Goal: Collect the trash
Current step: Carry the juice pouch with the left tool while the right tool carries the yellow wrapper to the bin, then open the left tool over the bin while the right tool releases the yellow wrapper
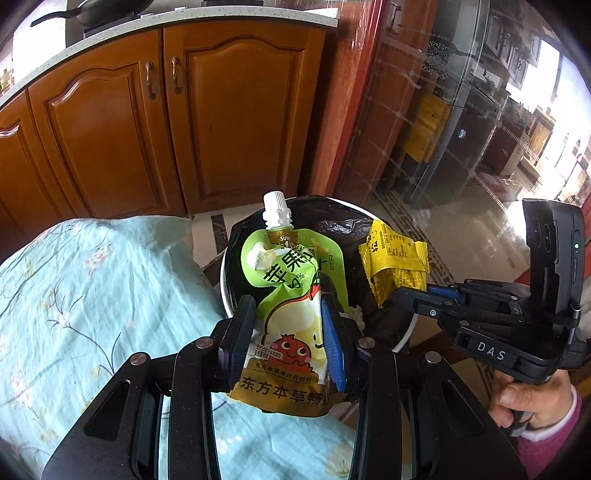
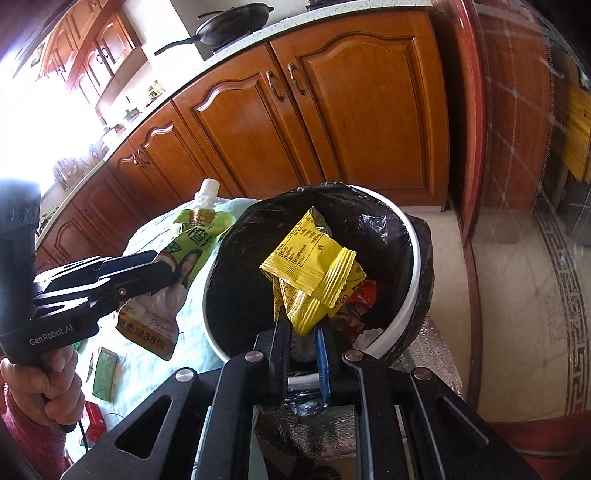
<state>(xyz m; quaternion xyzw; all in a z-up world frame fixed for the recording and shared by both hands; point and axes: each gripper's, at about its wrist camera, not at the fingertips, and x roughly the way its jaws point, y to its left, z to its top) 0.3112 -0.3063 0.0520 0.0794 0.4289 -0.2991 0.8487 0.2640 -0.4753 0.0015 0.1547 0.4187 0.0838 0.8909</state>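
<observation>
My left gripper is shut on a green juice pouch with a white spout, held upright at the near left rim of the white trash bin lined with a black bag. My right gripper is shut on a crumpled yellow snack wrapper, which hangs over the bin's opening. In the right wrist view the pouch and the left gripper sit just left of the bin. The yellow wrapper and the right gripper show at the right in the left wrist view. Red and white scraps lie inside the bin.
A table with a light blue floral cloth stands left of the bin; a green carton and a red item lie on it. Wooden kitchen cabinets rise behind, with a black pan on the counter. Tiled floor lies to the right.
</observation>
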